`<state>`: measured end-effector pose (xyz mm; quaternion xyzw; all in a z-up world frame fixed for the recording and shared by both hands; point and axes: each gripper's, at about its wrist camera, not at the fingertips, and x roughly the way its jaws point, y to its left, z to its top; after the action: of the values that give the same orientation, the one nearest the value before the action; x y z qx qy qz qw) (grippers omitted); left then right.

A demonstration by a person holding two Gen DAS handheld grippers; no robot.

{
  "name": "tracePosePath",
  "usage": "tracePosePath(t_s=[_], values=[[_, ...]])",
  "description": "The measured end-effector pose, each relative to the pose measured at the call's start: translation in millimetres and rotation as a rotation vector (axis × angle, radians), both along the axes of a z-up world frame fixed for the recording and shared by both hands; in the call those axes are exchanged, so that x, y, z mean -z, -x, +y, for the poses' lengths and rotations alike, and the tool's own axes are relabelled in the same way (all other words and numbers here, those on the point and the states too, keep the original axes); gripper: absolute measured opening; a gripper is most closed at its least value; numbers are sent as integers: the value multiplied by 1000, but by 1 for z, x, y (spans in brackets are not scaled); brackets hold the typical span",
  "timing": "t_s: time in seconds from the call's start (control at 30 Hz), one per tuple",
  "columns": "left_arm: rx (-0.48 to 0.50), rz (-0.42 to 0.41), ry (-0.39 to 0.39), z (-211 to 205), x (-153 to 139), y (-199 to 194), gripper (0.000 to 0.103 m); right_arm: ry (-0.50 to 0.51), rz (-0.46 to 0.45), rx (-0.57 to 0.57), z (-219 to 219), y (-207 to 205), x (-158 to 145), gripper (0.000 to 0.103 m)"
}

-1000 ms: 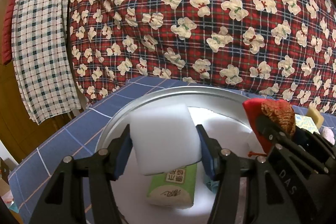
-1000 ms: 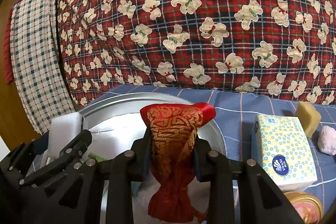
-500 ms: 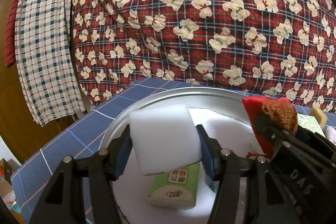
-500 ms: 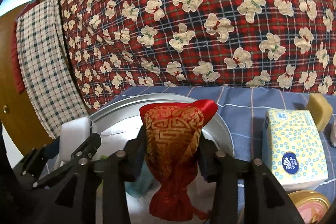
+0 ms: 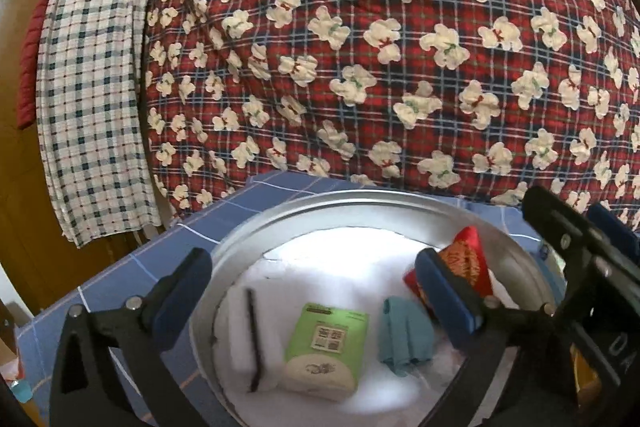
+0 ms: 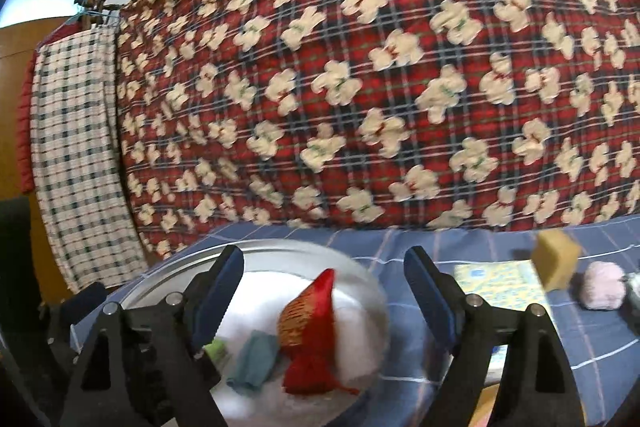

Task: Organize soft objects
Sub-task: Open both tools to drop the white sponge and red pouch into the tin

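Now both grippers have let go. The left gripper (image 5: pixel 316 291), jaws wide and empty, hangs over the round metal basin (image 5: pixel 360 201); the white sponge (image 5: pixel 236 331) it carried lies below them. Beneath the right gripper (image 6: pixel 324 291), equally wide, rests the red pouch (image 6: pixel 310 331). Two more soft items seem sorted; others wait outside, right of the right jaws.

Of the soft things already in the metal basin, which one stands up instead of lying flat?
The red and gold pouch; the teal cloth and green tissue pack lie flat.
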<state>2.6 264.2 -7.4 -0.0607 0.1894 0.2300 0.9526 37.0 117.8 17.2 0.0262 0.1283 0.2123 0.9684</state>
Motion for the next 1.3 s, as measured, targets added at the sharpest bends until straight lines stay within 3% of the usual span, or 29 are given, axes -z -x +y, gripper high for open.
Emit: tracePosePath(t_s=[0.27, 0.63, 0.97, 1.3], values=[[13, -12, -69, -19, 0, 2, 103, -17, 25, 56, -16, -2, 2, 85], [30, -34, -29, -19, -1, 9, 103, -52, 9, 146, -44, -1, 7, 85], [43, -42, -22, -31, -1, 12, 103, 59, -24, 148, -59, 17, 10, 85], [70, -66, -40, -53, -4, 24, 103, 99, -61, 151, -80, 33, 8, 85]])
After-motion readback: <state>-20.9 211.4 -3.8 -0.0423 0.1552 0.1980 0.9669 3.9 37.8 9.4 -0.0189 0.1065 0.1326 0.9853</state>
